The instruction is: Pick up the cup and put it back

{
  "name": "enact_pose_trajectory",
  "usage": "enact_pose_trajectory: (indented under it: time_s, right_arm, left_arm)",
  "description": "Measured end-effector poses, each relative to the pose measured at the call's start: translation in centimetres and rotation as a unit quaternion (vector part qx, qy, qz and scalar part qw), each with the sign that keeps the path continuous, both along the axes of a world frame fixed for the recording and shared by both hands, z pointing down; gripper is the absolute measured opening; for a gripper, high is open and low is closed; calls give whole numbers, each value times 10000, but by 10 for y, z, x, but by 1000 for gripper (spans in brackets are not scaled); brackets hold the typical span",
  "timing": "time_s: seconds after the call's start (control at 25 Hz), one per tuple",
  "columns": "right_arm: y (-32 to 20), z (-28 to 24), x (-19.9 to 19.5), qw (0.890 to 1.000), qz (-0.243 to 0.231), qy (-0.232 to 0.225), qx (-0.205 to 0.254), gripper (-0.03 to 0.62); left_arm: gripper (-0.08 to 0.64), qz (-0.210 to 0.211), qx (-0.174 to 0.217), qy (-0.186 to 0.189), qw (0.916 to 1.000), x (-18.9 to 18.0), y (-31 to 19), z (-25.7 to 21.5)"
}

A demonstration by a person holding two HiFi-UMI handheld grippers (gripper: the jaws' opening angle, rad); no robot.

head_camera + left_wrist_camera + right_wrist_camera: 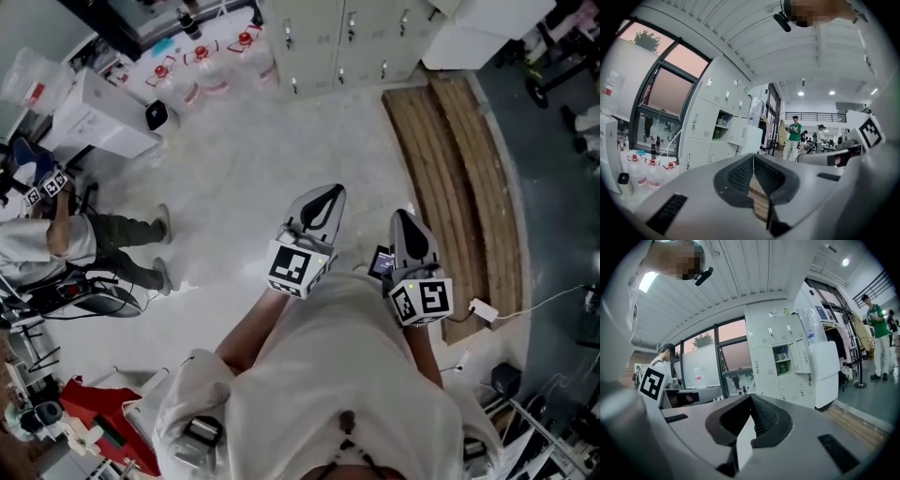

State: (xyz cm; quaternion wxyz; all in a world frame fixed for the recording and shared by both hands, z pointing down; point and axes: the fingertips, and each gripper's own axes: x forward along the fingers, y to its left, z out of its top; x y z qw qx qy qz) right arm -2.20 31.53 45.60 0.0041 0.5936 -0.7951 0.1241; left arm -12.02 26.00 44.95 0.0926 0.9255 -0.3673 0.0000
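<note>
carrying both tools level over bare floor [244,178], a person holds the left gripper [330,193] and right gripper [401,217] side by side, each with jaws pressed together and nothing between them. the cup appears in no view, so which way it lies from the fingers, and which hand is nearer, cannot be told. only the gripper views show the lockers [705,122] head-on, one compartment open — its contents too small to name.
</note>
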Motion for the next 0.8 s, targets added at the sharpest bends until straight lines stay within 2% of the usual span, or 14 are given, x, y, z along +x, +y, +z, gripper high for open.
enact_pose_trajectory:
  time_s: [0.12,0.32,0.56,0.8]
  right_arm:
    - [10,-1,4,9999,-120,9,20,25]
    - [33,-2,25,9998,-128,-87,-157,25]
    - [88,16,75,9991,-124,-238,-322,25]
    - [119,8,108,9994,-165,-244,-161,25]
  left_arm:
    - [9,-110,-19,-3,9999,6,10,-1]
    - [9,-103,-332,-69,9994,27,34,5]
    - [9,-71,-320,-85,9994,74,102,8]
    - [9,-201,-266,-192,9993,96,148,8]
